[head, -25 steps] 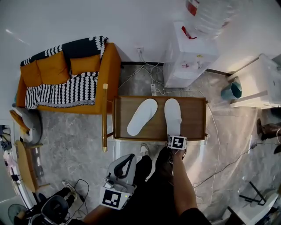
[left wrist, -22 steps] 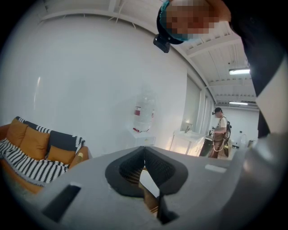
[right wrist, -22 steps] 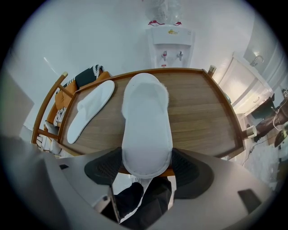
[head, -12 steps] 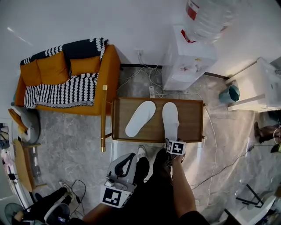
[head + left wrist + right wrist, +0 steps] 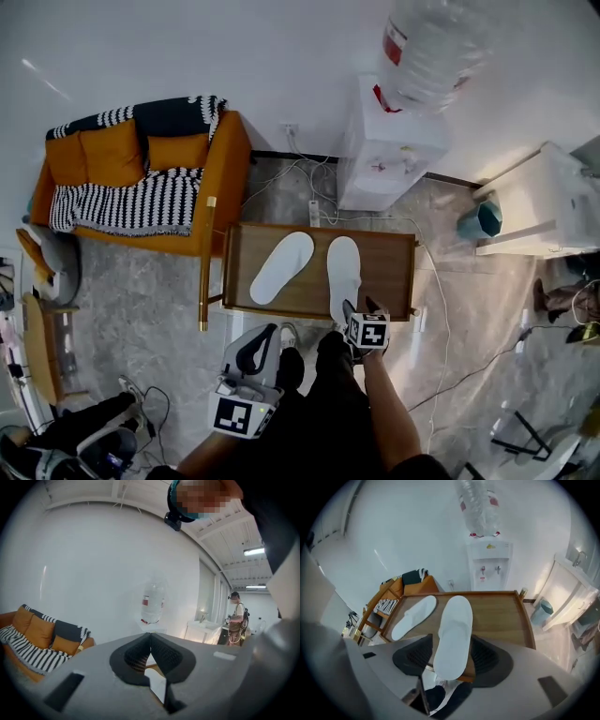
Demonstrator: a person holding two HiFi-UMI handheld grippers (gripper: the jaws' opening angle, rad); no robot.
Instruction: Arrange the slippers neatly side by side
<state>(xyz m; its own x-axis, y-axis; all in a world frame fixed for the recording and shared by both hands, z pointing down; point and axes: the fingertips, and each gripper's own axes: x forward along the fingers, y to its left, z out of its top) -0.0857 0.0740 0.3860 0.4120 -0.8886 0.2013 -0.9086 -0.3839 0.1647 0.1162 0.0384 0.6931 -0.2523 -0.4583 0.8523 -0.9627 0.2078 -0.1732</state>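
A white flat slipper (image 5: 344,274) lies straight on the wooden worktop (image 5: 394,272), its heel at the near edge. A second white slipper (image 5: 281,267) lies left of it, slanted, near ends apart.

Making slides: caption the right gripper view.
Right tool, jaws open, just closing slightly, flanks one slipper; the other slipper lies angled on the table.

No lettering could be read anywhere. The red label (image 5: 393,39) on the water bottle (image 5: 431,47), on the dispenser (image 5: 384,155) well beyond the right gripper (image 5: 359,309), was too small to make out. That gripper and the left gripper (image 5: 270,330) carried only black-and-white square markers (image 5: 367,331), without words or numbers.
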